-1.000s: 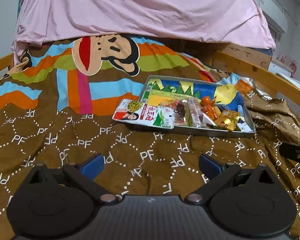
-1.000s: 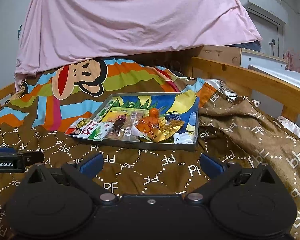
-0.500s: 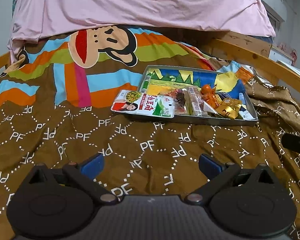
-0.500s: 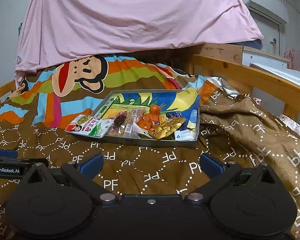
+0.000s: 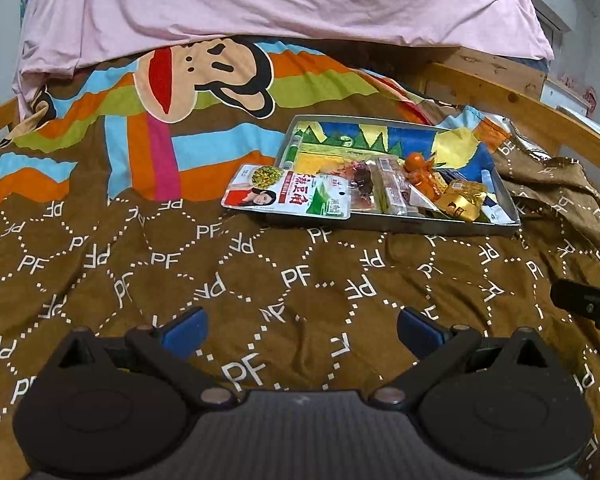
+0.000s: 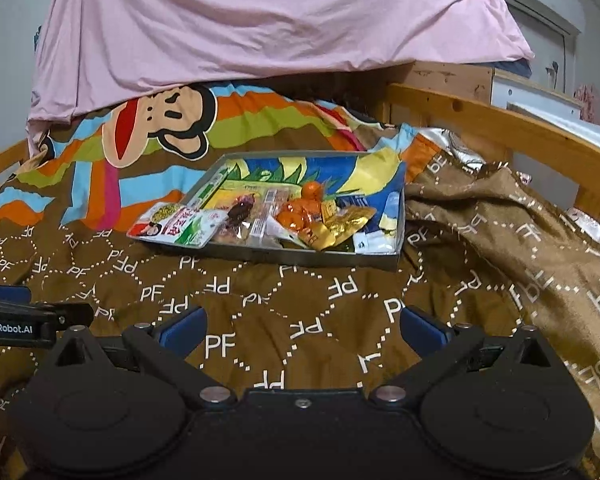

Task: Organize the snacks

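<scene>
Right gripper with blue-padded fingers spread wide over a brown PF-print blanket, metal tray of snacks ahead, green-and-white packet overhanging its left rim, orange wrapped sweets, gold wrapper, left gripper at left edge.

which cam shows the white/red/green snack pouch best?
Left wrist. The pouch faces the lens nearly flat, print clear, overhanging the tray front-left corner. Right wrist shows the pouch smaller, foreshortened and more oblique, its print harder to read.
</scene>
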`<act>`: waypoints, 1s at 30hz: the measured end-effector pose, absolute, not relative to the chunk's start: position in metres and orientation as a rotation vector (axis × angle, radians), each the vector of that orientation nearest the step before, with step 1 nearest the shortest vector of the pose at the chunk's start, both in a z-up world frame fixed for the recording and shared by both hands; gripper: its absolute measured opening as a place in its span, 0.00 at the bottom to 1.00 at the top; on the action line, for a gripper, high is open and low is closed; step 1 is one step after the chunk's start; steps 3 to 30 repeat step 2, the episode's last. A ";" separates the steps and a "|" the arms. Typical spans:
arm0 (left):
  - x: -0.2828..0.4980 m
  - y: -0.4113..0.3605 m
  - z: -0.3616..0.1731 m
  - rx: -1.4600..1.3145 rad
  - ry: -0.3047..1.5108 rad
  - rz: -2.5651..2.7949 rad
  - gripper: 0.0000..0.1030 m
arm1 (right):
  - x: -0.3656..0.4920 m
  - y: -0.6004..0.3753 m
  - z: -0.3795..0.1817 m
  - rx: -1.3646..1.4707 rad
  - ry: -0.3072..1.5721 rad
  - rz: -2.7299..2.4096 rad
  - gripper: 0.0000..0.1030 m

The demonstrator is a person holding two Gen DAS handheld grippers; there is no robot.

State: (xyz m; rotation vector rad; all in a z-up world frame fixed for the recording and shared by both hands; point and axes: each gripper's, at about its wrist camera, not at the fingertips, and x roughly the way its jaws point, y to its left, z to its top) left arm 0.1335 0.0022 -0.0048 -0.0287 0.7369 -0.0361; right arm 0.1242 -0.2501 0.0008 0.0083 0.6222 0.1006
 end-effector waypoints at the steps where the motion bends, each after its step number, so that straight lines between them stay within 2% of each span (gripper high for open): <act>1: 0.134 0.002 -0.005 -0.028 0.735 -0.037 0.99 | 0.125 -0.250 0.000 0.008 0.625 0.101 0.99; 30: 0.134 0.002 -0.005 -0.030 0.734 -0.038 0.99 | 0.125 -0.249 -0.001 0.006 0.628 0.102 0.99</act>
